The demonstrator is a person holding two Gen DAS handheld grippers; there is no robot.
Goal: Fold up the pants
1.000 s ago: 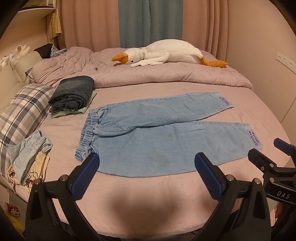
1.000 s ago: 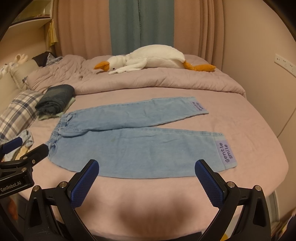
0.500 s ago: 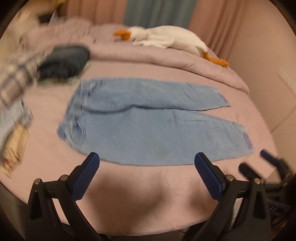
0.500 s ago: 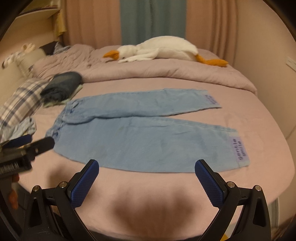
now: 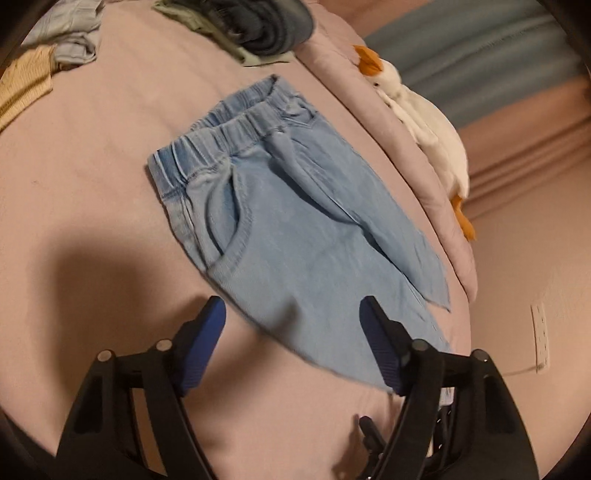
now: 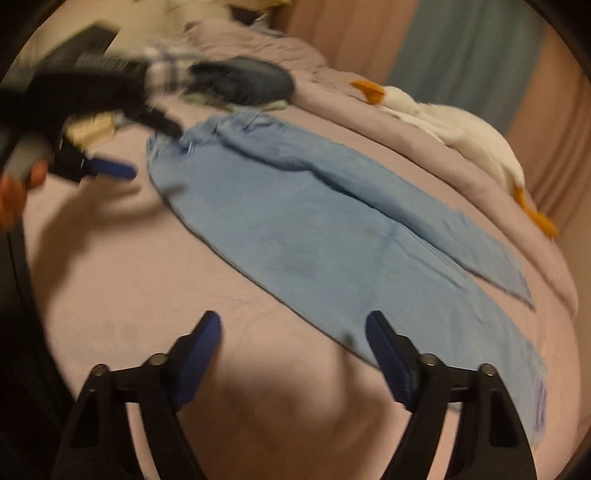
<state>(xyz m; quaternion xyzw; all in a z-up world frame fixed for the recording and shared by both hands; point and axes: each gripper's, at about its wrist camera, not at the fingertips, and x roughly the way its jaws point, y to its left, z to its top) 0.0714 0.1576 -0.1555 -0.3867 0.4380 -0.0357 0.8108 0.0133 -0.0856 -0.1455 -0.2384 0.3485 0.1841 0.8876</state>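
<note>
Light blue denim pants (image 5: 295, 221) lie flat on the pink bed sheet (image 5: 92, 166), elastic waistband at the upper left, legs running off to the lower right. My left gripper (image 5: 291, 314) hovers low over the near edge of the hip. Its jaws are closing and its blue pads press on nothing. In the right wrist view the pants (image 6: 332, 229) stretch diagonally, with the printed leg cuff at the lower right. My right gripper (image 6: 293, 325) is over the near leg's edge, jaws closing, nothing gripped. The left gripper (image 6: 153, 149), blurred, is by the waistband corner.
A white plush goose (image 5: 424, 122) lies on the bunched quilt beyond the pants. Folded dark jeans (image 5: 266, 22) sit past the waistband, and loose clothes (image 5: 55, 37) lie at the far left. A wall socket (image 5: 539, 336) marks the wall on the right. A person's hand (image 6: 14, 192) holds the left gripper.
Both views have rolled and dropped much closer to the bed. Both pairs of fingers stand narrower than before. The left gripper has swung in toward the waistband end.
</note>
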